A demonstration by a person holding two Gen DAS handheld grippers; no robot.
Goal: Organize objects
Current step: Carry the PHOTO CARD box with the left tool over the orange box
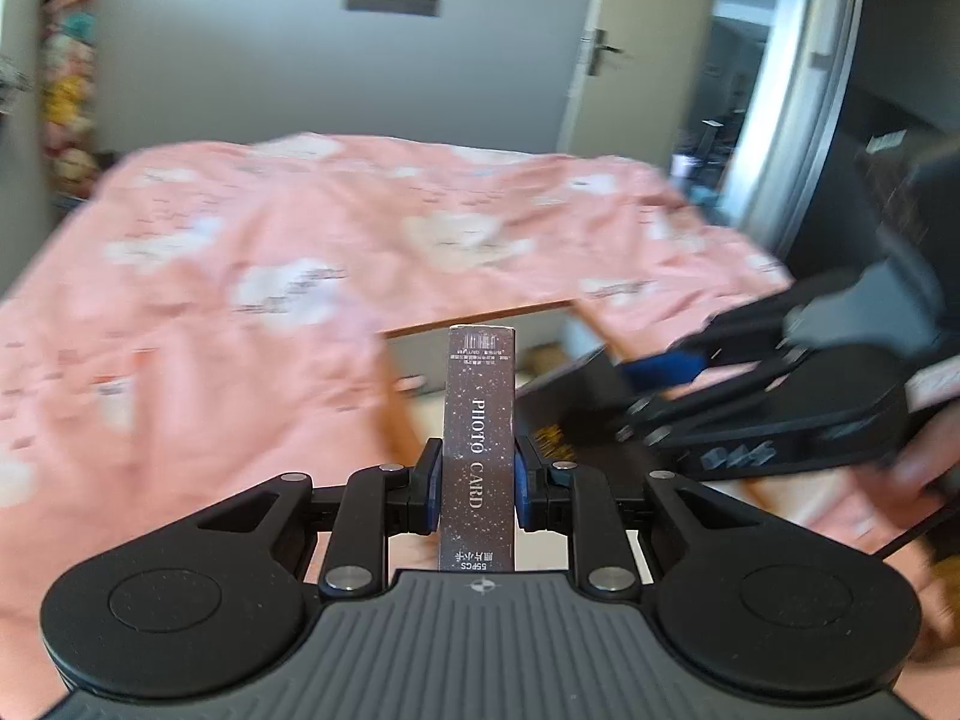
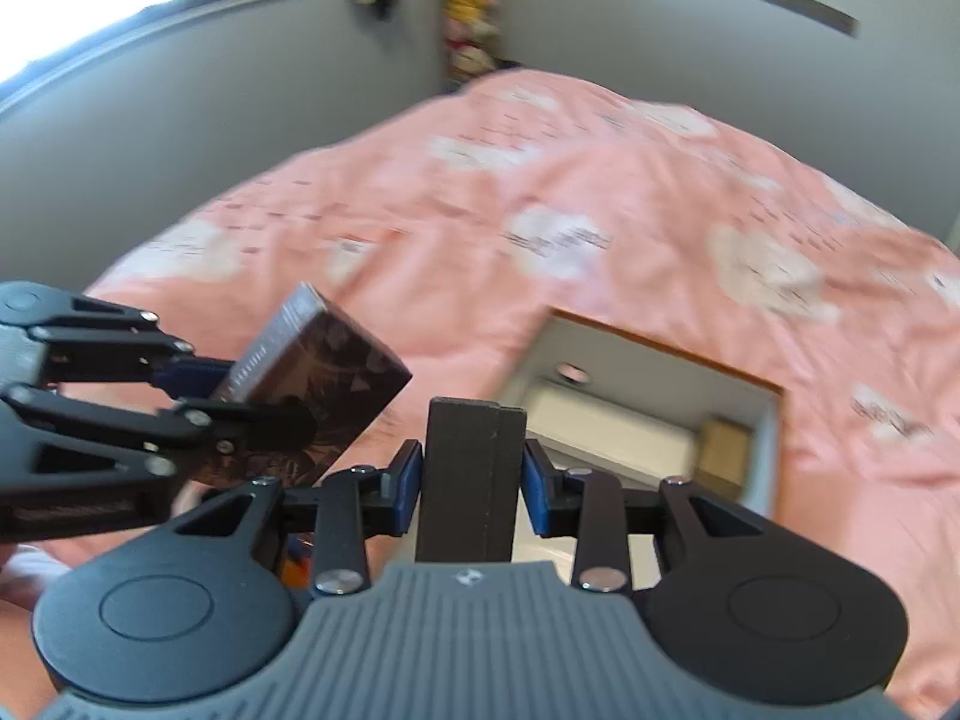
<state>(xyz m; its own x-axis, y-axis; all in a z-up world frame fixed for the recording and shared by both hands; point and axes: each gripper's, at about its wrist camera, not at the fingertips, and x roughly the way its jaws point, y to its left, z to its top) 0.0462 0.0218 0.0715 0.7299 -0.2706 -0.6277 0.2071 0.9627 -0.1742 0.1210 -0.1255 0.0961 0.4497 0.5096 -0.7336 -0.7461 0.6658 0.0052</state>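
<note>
My left gripper (image 1: 478,483) is shut on a dark brown photo card box (image 1: 478,420) that stands upright between its blue pads. The same box (image 2: 336,360) and the left gripper (image 2: 240,402) show at the left of the right wrist view. My right gripper (image 2: 469,474) is shut on a plain black box (image 2: 471,474), held upright. The right gripper (image 1: 678,372) with that black box (image 1: 570,414) shows at the right of the left wrist view. Both are held above an open drawer (image 2: 636,420) beside a pink bed.
A pink quilt with white patches (image 1: 300,252) covers the bed (image 2: 600,210). The open drawer has a white inside and a small tan box (image 2: 723,444) in it. A door with a handle (image 1: 600,51) stands behind. Plush toys (image 2: 471,6) hang in the corner.
</note>
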